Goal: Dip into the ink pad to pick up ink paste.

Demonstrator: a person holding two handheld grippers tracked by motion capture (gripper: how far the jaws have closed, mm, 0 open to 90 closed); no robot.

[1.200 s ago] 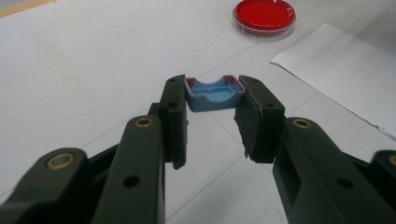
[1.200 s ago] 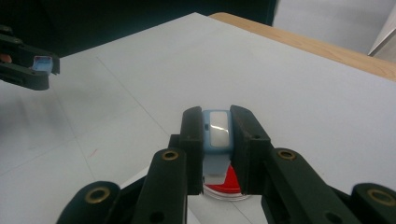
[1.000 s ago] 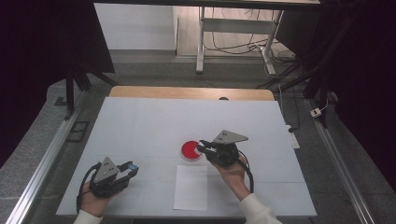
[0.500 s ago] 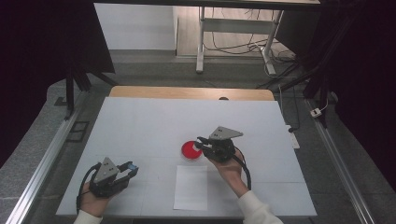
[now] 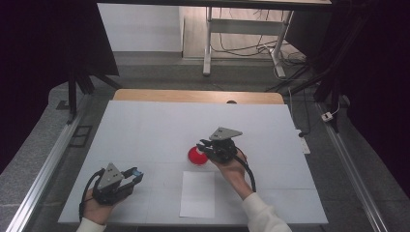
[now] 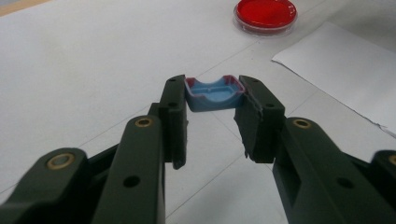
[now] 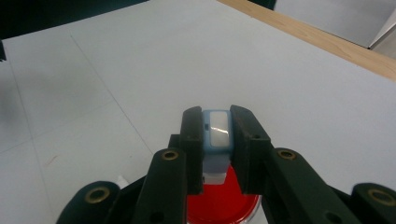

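Because our right gripper [image 7: 217, 140] pinches a small blue-framed piece [image 7: 217, 130] above the red dish [image 5: 197, 155] mid-desk, slackening could drop it; our left gripper [image 6: 212, 100] clamps a blue cap [image 6: 214, 93].

The high view looks forward and down on the tabletop [image 5: 159, 125]; both claw views sit close, sharing the red dish [image 6: 265, 14].

1. Lit evenly from overhead; white table [image 5: 145, 140] bright, surroundings dark.
2. Soft, faint shadows.
3. Small glare on the held blue piece [image 7: 217, 133].
4. Near jaws slightly blurred.
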